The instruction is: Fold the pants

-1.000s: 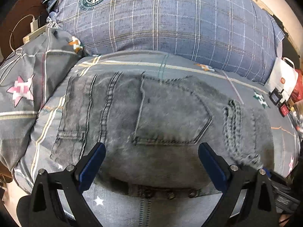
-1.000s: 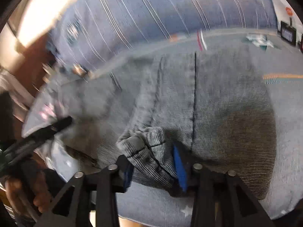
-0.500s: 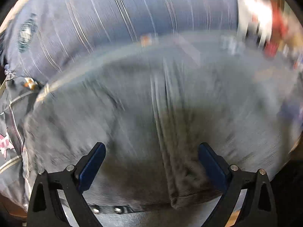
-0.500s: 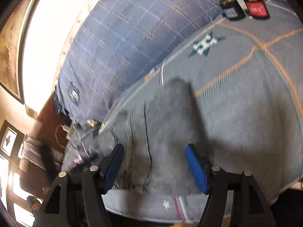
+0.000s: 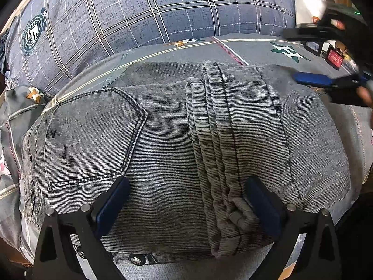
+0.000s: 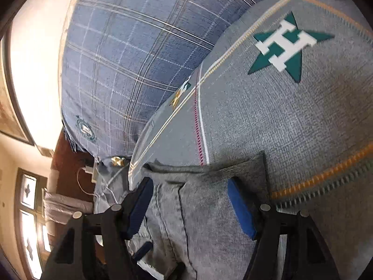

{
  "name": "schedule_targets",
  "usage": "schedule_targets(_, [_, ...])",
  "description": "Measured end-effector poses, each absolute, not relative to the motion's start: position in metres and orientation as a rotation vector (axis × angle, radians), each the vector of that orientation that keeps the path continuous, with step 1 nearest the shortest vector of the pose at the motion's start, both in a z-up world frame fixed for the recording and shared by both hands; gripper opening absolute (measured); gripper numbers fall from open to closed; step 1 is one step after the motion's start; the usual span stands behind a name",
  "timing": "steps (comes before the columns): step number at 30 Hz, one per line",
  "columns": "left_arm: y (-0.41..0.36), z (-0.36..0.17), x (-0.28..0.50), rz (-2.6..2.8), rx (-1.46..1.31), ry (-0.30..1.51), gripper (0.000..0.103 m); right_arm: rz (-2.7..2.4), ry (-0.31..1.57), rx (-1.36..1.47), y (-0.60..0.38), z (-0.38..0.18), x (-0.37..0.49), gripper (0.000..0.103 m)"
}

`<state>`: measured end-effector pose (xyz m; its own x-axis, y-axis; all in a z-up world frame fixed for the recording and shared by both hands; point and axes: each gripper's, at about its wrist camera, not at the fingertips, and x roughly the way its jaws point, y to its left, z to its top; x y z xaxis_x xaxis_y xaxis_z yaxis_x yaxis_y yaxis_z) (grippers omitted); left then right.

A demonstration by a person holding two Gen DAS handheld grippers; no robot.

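While the grey ribbed-denim pants point(image 5: 163, 144) lie folded into a squat bundle on the grey bedspread point(image 6: 279, 121), their long axis runs left to right in the left wrist view, back pocket point(image 5: 93, 135) leftward and stacked leg hems point(image 5: 214, 154) right of centre. Both the left gripper point(image 5: 186, 207) and right gripper point(image 6: 191, 205) gape wide with blue pads, holding nothing. Behind sits a blue plaid pillow point(image 5: 151, 11) with a round crest, and the bedspread shows a green star bearing a white "H".

The grey-black washed denim pants point(image 5: 177, 144) lie folded into a flat, compact block on the bed; a stitched back pocket faces up at left. The ribbed leg hems run near-to-far across the middle; metal rivets show along the near edge.
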<state>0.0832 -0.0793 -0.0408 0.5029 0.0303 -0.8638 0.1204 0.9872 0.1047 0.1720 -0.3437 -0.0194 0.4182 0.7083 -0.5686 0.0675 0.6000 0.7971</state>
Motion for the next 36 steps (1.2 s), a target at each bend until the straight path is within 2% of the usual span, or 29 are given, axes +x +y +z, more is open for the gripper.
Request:
schedule_targets(6, [-0.079,-0.042,0.084,-0.054,0.145,1.045,0.101,0.542,1.02,0.828,-0.347,0.012,0.104,0.07])
schedule_targets(12, [-0.077,-0.034,0.088,-0.054,0.139,1.072,0.101,0.51,1.162,0.8,-0.347,-0.037,0.054,0.07])
schedule_targets(16, [-0.077,-0.015,0.08,-0.066,0.115,1.009,0.101,0.53,1.107,0.833,-0.356,-0.024,0.047,0.07])
schedule_targets(19, [-0.087,-0.014,0.08,-0.099,0.121,0.992,0.101,0.527,1.066,0.802,-0.362,-0.008,0.05,0.07])
schedule_targets(23, [-0.101,-0.041,0.085,-0.094,0.197,1.041,0.101,0.424,1.007,0.769,-0.377,0.004,0.089,0.07])
schedule_targets(29, [-0.092,-0.043,0.088,-0.106,0.14,1.052,0.103,0.355,1.056,0.651,-0.368,-0.006,0.152,0.069])
schedule_targets(30, [-0.09,-0.042,0.087,-0.107,0.139,1.048,0.103,0.338,1.078,0.618,-0.364,-0.012,0.159,0.066])
schedule_targets(31, [-0.09,-0.043,0.087,-0.107,0.139,1.045,0.103,0.326,1.092,0.595,-0.36,-0.017,0.163,0.055])
schedule_targets(32, [-0.089,-0.043,0.087,-0.108,0.138,1.042,0.103,0.308,1.082,0.55,-0.356,-0.017,0.166,0.039])
schedule_targets(33, [-0.089,-0.043,0.087,-0.108,0.136,1.04,0.103,0.29,1.086,0.527,-0.355,-0.017,0.168,0.032])
schedule_targets(35, [-0.088,-0.043,0.087,-0.107,0.131,1.038,0.103,0.269,1.094,0.506,-0.356,-0.018,0.166,0.023])
schedule_targets(36, [-0.089,-0.043,0.085,-0.106,0.131,1.037,0.103,0.257,1.092,0.488,-0.355,-0.018,0.167,0.022])
